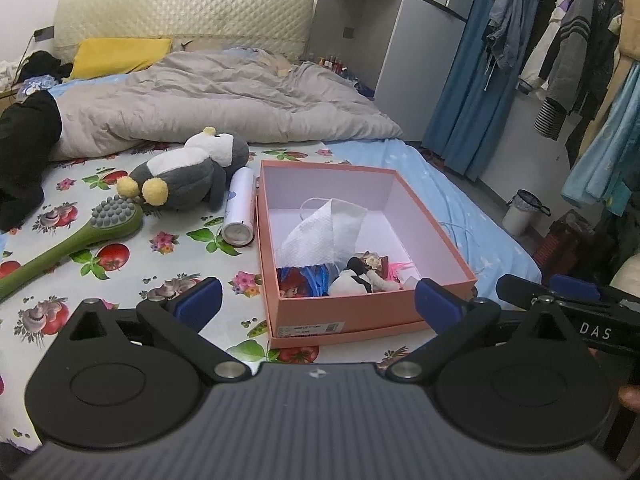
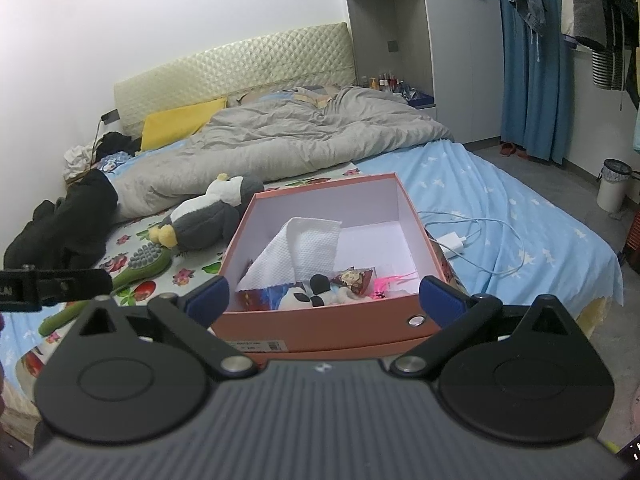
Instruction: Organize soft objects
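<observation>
A pink cardboard box (image 1: 440, 232) (image 2: 320, 326) stands open on the bed. Inside lie a white towel (image 1: 324, 232) (image 2: 300, 250), a small black-and-white plush (image 1: 360, 278) (image 2: 308, 294) and some small colourful items. A grey-and-white penguin plush (image 1: 188, 172) (image 2: 208, 216) lies on the floral sheet left of the box. My left gripper (image 1: 318, 300) is open and empty, just before the box's near wall. My right gripper (image 2: 324, 298) is open and empty, its fingers straddling the box's near wall.
A green massage brush (image 1: 80, 236) (image 2: 136, 268) and a white spray can (image 1: 240, 208) lie left of the box. A white charger with cable (image 2: 456, 240) lies right of it. A grey duvet (image 1: 224, 100) covers the far bed. Black clothes (image 1: 24, 148) lie far left.
</observation>
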A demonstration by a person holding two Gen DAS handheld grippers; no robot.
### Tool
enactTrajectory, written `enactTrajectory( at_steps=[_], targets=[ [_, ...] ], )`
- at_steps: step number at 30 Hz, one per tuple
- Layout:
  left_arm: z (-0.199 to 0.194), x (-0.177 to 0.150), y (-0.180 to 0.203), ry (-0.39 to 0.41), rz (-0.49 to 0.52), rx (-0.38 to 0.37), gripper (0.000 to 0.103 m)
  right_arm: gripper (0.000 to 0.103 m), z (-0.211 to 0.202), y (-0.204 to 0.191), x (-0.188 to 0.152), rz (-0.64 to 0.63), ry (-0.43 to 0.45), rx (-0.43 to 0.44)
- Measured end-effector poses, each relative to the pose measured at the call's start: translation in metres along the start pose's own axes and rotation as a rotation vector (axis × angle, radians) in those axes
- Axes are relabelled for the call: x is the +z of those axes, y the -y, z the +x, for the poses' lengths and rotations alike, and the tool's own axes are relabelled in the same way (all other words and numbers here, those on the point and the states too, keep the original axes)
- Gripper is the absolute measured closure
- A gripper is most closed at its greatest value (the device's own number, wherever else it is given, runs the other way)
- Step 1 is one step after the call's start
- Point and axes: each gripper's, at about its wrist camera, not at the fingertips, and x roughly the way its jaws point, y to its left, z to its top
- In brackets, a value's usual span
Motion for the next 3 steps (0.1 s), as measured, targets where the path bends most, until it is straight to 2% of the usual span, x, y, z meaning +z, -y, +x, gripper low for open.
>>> enactTrajectory(
  at_steps=[3],
  targets=[
    [-0.0003, 0.0000, 0.0008, 0.001, 0.002, -0.004, 0.000, 0.000, 0.0002, -0.0002, -0.0004, 0.000, 0.000, 0.000]
  ],
)
